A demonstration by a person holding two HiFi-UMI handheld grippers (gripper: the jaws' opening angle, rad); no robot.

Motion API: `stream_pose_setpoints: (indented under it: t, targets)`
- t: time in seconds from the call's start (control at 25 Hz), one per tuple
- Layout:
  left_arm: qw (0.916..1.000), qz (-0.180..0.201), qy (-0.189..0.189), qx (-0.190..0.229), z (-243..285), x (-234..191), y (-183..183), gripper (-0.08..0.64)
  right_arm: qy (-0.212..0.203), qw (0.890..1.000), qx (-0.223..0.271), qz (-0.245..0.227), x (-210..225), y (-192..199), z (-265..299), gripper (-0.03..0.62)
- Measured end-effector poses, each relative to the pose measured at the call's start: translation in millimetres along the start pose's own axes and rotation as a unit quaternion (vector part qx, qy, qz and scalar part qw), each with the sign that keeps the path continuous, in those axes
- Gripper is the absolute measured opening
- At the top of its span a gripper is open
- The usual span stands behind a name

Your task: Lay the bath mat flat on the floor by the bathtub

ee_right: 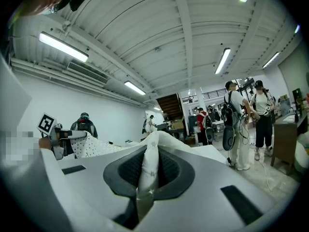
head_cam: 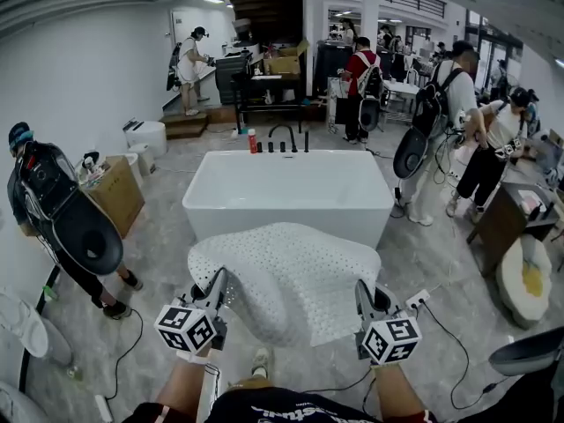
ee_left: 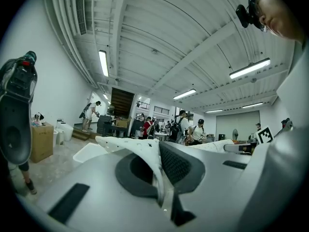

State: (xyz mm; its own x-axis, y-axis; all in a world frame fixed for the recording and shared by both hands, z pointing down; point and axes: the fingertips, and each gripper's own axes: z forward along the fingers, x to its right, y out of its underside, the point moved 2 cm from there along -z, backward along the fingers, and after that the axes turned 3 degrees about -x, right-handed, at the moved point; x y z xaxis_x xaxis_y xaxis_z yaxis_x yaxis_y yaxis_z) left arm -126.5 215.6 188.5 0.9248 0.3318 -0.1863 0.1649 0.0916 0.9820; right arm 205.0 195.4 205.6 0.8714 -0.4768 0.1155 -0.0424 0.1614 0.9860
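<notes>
A white bath mat (head_cam: pixel 291 276) with small dark dots hangs in the air between my two grippers, in front of the white bathtub (head_cam: pixel 286 196). My left gripper (head_cam: pixel 214 291) is shut on the mat's left edge; that edge (ee_left: pixel 153 163) shows pinched between the jaws in the left gripper view. My right gripper (head_cam: pixel 363 300) is shut on the mat's right edge, seen as a folded white strip (ee_right: pixel 148 170) between the jaws. The mat arches up in the middle and droops toward me. Both grippers point level, toward the tub.
A person with a black backpack (head_cam: pixel 66 218) stands close on the left beside a cardboard box (head_cam: pixel 117 192). Several people (head_cam: pixel 441 122) stand at the right and behind the tub. Black faucets (head_cam: pixel 284 137) sit on the tub's far rim. A power strip and cables (head_cam: pixel 416 300) lie on the floor at the right.
</notes>
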Motion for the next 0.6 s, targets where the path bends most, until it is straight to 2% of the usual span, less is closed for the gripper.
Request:
stream_pose_setpoints:
  t: [0.2,0.6]
  targets:
    - [1.0000,0.007,-0.002,-0.002,0.9,4.7,-4.9,0.025,-0.015,1.000,0.005,0.016,0.8,-4.3,-3.2,0.043]
    - [0.9999,0.007,0.003,-0.013,14.2,11.2,-8.8,0.026,-0.019,1.000,0.000,0.022,9.1,-9.4,0.2,0.043]
